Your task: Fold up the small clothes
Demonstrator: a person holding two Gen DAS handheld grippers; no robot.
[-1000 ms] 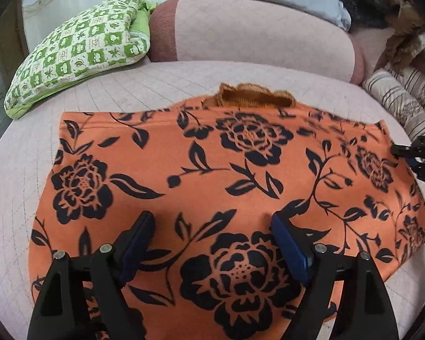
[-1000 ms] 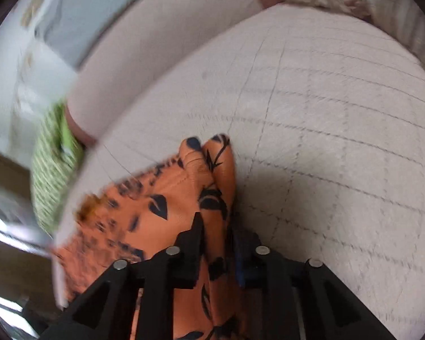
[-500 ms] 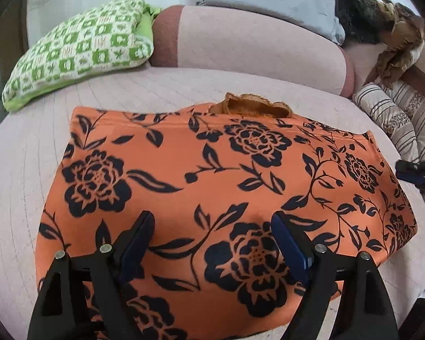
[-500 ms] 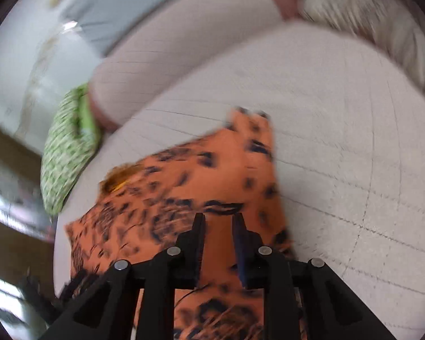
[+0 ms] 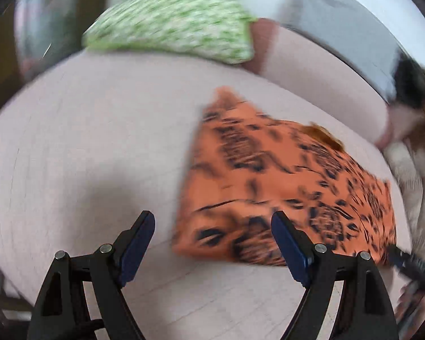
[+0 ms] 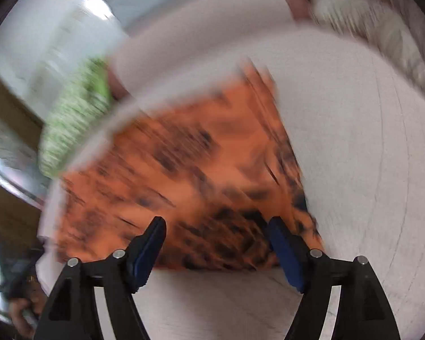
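An orange garment with a black flower print point(image 5: 283, 187) lies flat on the pale quilted bed point(image 5: 99, 141). In the left wrist view it sits ahead and to the right. My left gripper point(image 5: 212, 238) is open and empty, above the garment's near left corner. In the right wrist view the garment point(image 6: 184, 175) fills the middle, blurred by motion. My right gripper point(image 6: 216, 243) is open and empty, just above the garment's near edge. The right gripper's tip also shows in the left wrist view point(image 5: 408, 260), at the garment's right corner.
A green and white checked pillow point(image 5: 170, 25) lies at the far side of the bed, against a pink bolster point(image 5: 311, 65). Striped cushions and a brown furry thing point(image 5: 410, 147) lie at the right. Both views are blurred.
My right gripper has opened and let go of the garment, which now lies flat. Both grippers have pulled back; the left one has swung left, so the garment sits to its right.
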